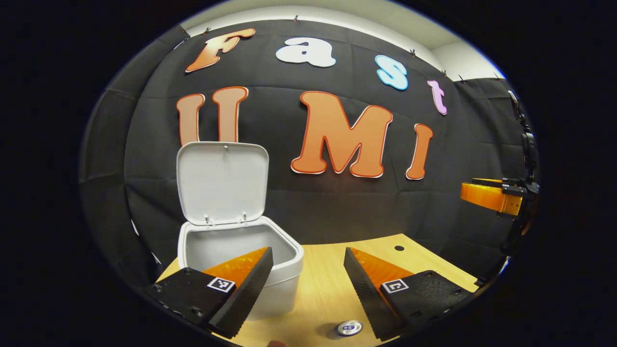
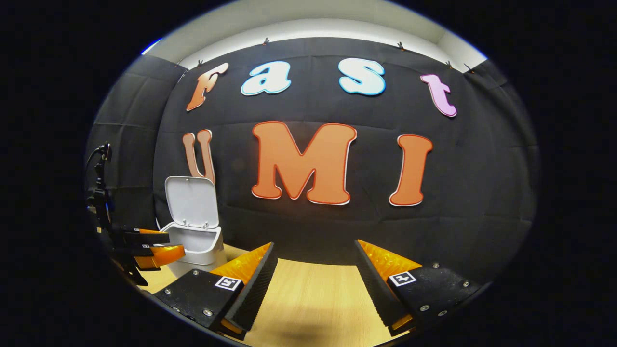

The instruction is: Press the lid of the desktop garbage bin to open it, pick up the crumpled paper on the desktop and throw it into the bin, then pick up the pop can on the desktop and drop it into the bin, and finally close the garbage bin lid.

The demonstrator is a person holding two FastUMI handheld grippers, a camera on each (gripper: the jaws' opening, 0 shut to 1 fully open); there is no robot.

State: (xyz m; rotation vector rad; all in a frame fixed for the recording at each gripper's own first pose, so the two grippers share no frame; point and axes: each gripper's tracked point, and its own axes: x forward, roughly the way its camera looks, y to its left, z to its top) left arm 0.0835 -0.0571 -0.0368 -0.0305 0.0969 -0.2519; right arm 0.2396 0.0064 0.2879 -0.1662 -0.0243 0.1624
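White plastic desktop bin (image 1: 241, 270), lid (image 1: 222, 183) up | silver pop can (image 1: 350, 328) upright, seen end-on, between left gripper (image 1: 308, 282) spread jaws; nearer | right gripper (image 2: 315, 282) spread, empty

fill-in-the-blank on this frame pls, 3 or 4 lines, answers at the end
1. The lid of the white bin stands ____.
2. The left gripper has its fingers spread apart, so it is ____.
3. The top of the can shows low on the wooden ____.
4. The right gripper holds ____ between its fingers.

Answers: open; open; table; nothing
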